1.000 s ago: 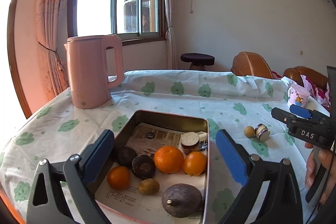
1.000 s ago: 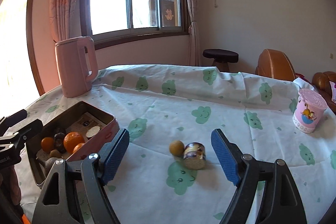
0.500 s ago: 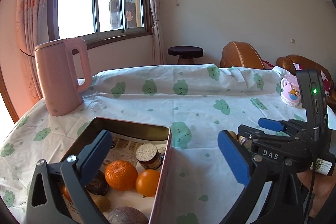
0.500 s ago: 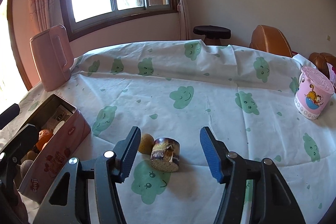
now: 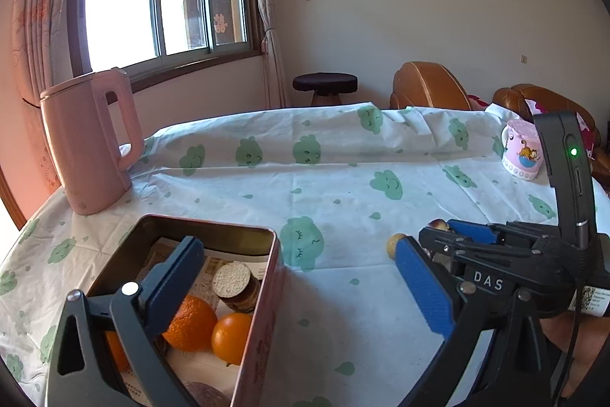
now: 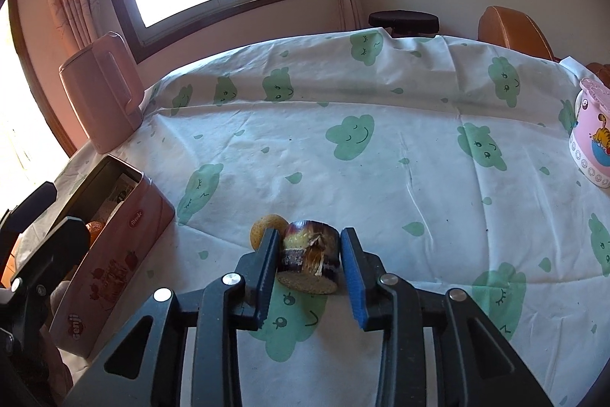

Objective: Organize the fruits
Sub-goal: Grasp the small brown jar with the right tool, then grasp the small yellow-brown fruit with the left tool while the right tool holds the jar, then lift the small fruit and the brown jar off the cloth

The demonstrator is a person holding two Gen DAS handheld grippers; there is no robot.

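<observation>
A pink tin box (image 5: 263,277) holds oranges (image 5: 190,323), dark fruits and a cut round piece (image 5: 234,283); it also shows at the left of the right wrist view (image 6: 114,254). My left gripper (image 5: 297,288) is open and empty above the box's right edge. My right gripper (image 6: 309,254) has its jaws close around a dark cut fruit piece (image 6: 309,260) lying on the tablecloth; the left pad touches it and a thin gap shows at the right pad. A small yellow-brown fruit (image 6: 267,229) lies just left of it, also in the left wrist view (image 5: 394,243).
A pink kettle (image 5: 89,147) stands at the table's back left. A pink cartoon cup (image 5: 522,151) stands at the right, also in the right wrist view (image 6: 593,136). The tablecloth (image 6: 381,140) is white with green clouds. Chairs and a stool stand behind the table.
My right gripper moved forward and down, and its jaws narrowed around the cut fruit piece. My left gripper shifted right, so the box now sits lower left.
</observation>
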